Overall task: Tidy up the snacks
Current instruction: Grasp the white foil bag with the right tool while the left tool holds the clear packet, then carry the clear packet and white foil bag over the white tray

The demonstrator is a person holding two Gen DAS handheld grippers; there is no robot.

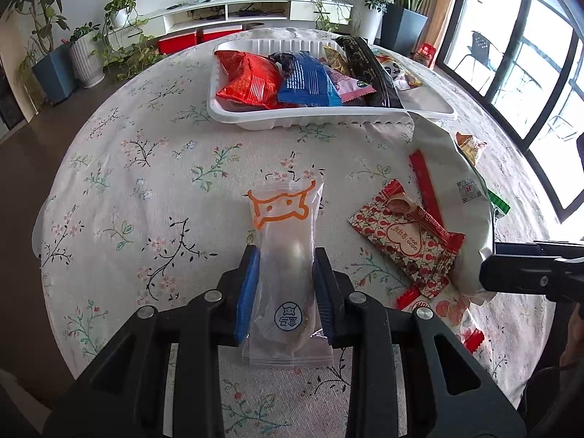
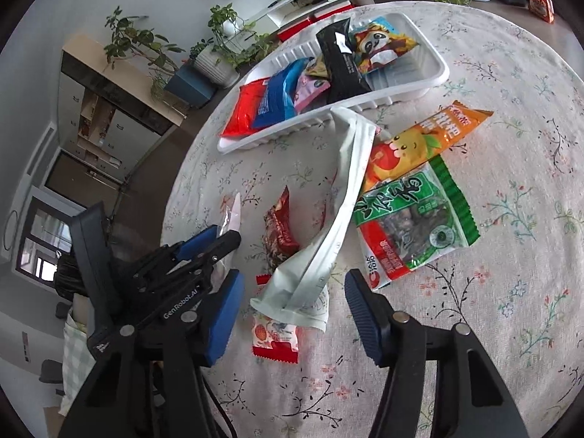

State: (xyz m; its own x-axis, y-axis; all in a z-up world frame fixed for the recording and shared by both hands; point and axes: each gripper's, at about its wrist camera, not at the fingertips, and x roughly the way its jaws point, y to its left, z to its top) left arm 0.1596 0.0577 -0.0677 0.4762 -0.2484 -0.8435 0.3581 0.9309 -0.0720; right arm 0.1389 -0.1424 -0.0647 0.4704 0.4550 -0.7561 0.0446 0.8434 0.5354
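**Entry: clear egg packet, gripped for transfer to tray**

Left gripper (image 1: 286,292): pads pressed on both sides of the clear packet (image 1: 286,255), which lies mid-table toward the near edge. Right gripper (image 2: 292,314): jaws half open, nothing pinched, the pale long bag (image 2: 328,219) slack between them. White tray (image 1: 310,118): at the far edge, already holding several packets. Handling advice: lift the packet straight up, keep the squeeze gentle on the contents, clear the tray's rim before release

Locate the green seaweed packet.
In the right wrist view, the green seaweed packet lies on the tablecloth right of centre, just below the orange fruit-snack packet, beside the long white bag.
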